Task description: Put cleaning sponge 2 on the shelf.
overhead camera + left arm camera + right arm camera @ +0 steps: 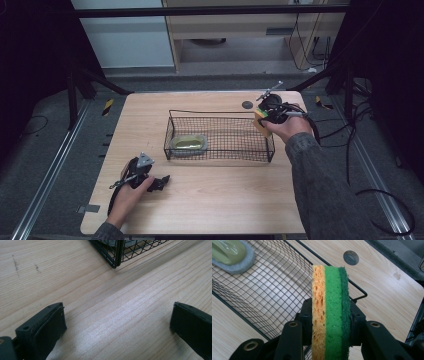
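Right gripper (329, 322) is clamped on a sponge (329, 305), jaws pressing on both flat faces. It's a layered one, orange then light green, with a dark green scrub side, held on edge so the layers run straight up between the jaws. In the high view that gripper (267, 116) sits at the far right corner of the basket (220, 152), with the sponge (261, 122) just outside or right over the rim. Hard to say which from there.

Looks to me like the job is dropping the sponge into the basket. There's already a grey-edged scrubber (188, 144) with a yellow-green top lying at the left end, so the right half of the mesh floor is free.

If I were doing it: lift enough that the bottom edge clears the wire rim, since soft foam will snag on it and twist in the grip. Carry it over the open mesh on the right, lower it close to the floor, then open. Let go from high up and it'll probably bounce or land leaning on the wall.

Left gripper (159, 183) is parked on the table (107, 322) near the front left, jaws spread wide with nothing between them, just bare wood. A basket corner (116, 257) shows ahead of it. It could steady the basket if it slides, but that's probably not needed.
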A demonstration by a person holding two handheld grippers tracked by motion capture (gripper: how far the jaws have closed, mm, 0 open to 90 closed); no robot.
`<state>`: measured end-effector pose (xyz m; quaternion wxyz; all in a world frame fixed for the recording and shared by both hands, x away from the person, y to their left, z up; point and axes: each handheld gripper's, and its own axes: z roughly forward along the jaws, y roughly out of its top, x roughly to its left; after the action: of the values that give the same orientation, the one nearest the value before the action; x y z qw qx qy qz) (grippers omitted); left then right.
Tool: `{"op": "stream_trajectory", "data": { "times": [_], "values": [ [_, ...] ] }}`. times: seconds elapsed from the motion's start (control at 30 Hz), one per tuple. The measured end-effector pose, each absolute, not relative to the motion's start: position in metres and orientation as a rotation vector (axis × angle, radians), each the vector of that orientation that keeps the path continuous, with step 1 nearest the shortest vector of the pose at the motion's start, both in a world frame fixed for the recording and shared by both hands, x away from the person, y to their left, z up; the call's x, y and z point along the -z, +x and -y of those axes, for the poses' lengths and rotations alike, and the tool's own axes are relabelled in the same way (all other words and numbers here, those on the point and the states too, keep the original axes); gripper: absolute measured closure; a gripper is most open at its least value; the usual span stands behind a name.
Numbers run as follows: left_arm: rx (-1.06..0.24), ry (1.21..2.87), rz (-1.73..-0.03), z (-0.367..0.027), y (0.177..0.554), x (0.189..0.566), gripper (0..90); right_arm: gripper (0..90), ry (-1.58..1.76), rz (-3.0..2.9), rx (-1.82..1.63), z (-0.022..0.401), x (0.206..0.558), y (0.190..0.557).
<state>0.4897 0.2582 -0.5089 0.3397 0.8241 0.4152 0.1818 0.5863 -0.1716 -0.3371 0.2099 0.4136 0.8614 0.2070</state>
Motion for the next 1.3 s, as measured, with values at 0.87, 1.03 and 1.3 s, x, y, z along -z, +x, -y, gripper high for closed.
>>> {"op": "stream_trajectory", "data": {
  "times": [0.87,1.03,1.3],
  "values": [
    [-0.473,2.146,-1.08,-0.258,0.49,0.509,0.0,64.8,1.151,-2.425,-0.511,0.165,0.366,0.599],
    [-0.473,2.146,-1.08,-0.258,0.49,0.509,0.0,64.8,1.162,-2.431,-0.495,0.167,0.373,0.601],
    [-0.474,2.148,-1.077,-0.259,0.49,0.509,0.0,64.8,1.172,-2.436,-0.493,0.167,0.385,0.606]
  ]
}}
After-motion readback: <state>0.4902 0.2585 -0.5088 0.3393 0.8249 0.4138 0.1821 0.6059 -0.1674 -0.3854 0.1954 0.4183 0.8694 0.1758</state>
